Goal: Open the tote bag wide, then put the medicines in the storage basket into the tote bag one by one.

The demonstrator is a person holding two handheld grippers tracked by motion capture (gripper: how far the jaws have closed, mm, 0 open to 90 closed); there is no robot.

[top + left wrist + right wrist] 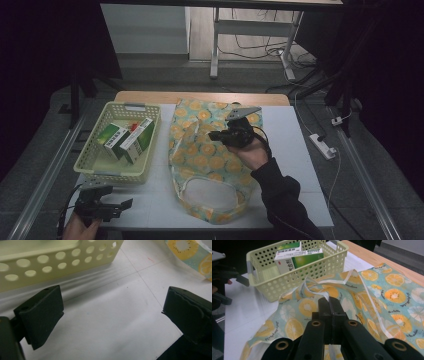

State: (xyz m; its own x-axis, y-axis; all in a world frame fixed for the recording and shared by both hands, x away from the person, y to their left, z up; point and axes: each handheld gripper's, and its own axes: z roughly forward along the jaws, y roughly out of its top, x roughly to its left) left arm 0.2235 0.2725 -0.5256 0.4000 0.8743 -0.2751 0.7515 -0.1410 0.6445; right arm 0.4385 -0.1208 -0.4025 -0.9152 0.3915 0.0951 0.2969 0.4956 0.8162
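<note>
1. A white desk (pixel 300 165) carries a fruit-print bag (pixel 210 160) lying flat in the middle, its open mouth toward the near edge.
2. The right gripper (pixel 216 135) hangs over the bag's middle, jaws pressed together and pinching a white strap (pixel 325 293) of the bag, which rises in a loop from the cloth.
3. The left gripper (pixel 127 203) sits at the desk's near left corner, jaws spread apart with nothing between them, just in front of the basket.
4. A pale yellow basket (pixel 92 157) stands along the left edge, holding green-and-white boxes (pixel 136 140).
</note>
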